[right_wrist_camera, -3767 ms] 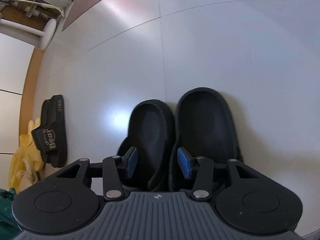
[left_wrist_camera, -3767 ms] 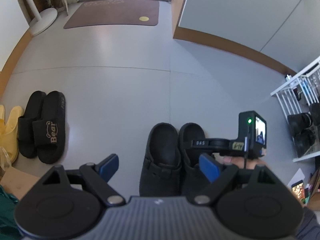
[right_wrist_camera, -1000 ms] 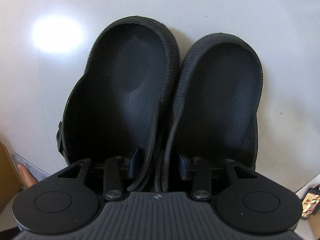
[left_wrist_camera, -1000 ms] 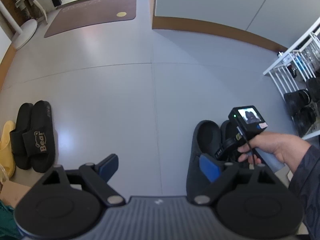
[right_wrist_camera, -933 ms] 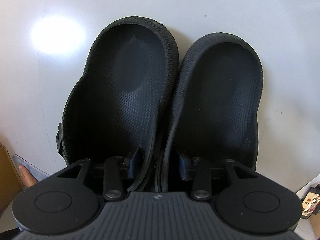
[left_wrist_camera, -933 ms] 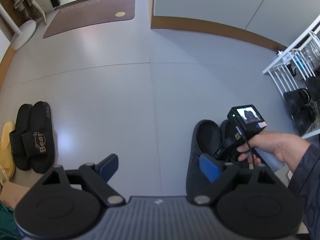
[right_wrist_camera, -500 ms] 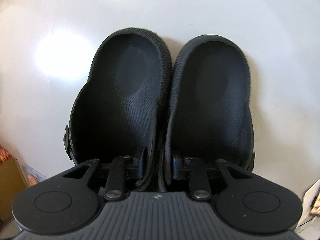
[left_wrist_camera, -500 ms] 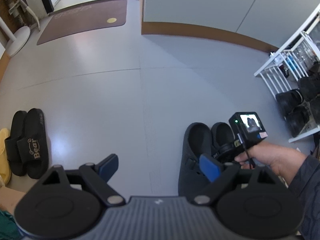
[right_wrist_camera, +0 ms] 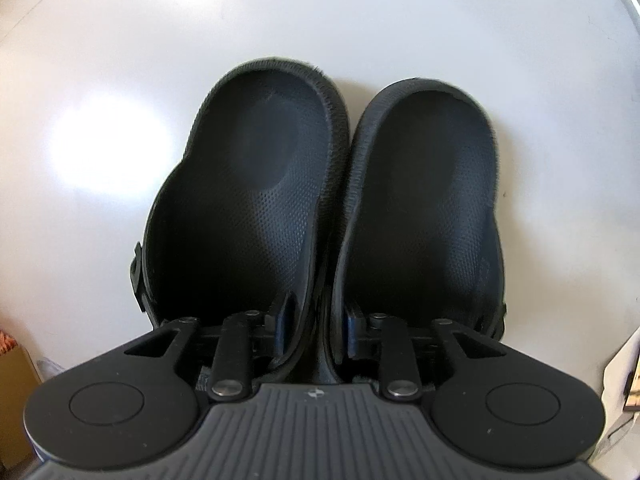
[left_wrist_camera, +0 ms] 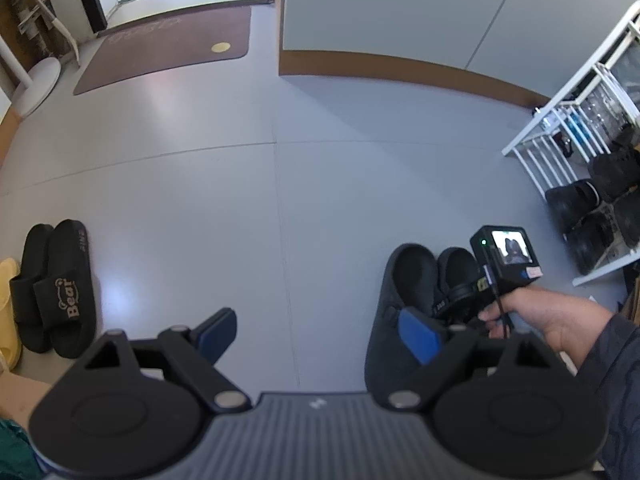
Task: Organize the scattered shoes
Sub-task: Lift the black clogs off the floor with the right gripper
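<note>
Lifted off the floor (right_wrist_camera: pixel 120 60) since a second ago, both black clogs (right_wrist_camera: pixel 260 184) hang pinched together by the right tool (right_wrist_camera: pixel 316 332), jaws easing slightly, so the pair travels as one; left tool (left_wrist_camera: pixel 316 332) spread, empty.

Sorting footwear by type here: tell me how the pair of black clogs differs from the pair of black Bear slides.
The black closed-toe clogs have a closed front and deep heel cups; the black Bear slides have one open strap with tan lettering. The right gripper pinches the clogs' inner walls together; the slides lie untouched on the grey floor, beside a yellow slipper. Both pairs are black and sit side by side.
</note>
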Demonstrator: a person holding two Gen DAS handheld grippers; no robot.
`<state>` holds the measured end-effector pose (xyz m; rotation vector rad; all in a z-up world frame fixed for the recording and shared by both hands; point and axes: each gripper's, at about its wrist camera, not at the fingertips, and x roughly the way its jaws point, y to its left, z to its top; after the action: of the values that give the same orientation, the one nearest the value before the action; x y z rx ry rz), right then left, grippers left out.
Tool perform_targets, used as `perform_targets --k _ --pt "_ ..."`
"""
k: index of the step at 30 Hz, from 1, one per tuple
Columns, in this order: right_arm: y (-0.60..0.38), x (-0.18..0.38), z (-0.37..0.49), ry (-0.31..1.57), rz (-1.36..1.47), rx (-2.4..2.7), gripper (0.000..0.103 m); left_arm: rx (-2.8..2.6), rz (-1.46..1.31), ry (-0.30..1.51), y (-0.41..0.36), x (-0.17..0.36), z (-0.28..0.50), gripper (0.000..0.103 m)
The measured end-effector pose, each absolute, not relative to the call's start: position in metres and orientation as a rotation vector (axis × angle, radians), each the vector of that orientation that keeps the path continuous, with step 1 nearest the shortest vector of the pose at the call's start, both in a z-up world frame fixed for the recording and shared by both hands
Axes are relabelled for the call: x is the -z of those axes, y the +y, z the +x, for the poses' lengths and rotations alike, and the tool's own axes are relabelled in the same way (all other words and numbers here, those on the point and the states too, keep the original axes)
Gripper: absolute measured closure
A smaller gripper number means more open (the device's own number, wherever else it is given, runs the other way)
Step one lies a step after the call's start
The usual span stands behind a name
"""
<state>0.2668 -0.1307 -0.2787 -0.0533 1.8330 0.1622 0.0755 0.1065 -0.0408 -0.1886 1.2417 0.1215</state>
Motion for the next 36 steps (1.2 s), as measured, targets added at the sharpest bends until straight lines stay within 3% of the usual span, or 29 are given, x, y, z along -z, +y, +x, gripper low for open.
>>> perform_targets --k 16,29,36 --pt "-0.132 0.298 0.316 2.02 -0.007 -0.176 0.061 -0.09 -0.205 1.252 0.1 0.043 0.09 0.012" --pt "-0.12 0.261 0.313 1.875 -0.028 -0.161 0.075 -0.057 -0.203 1.22 0.086 0.028 0.089 0.012" --pt "-0.125 0.23 0.303 1.789 0.014 -0.129 0.077 -0.071 -0.227 1.184 0.095 0.014 0.083 0.012"
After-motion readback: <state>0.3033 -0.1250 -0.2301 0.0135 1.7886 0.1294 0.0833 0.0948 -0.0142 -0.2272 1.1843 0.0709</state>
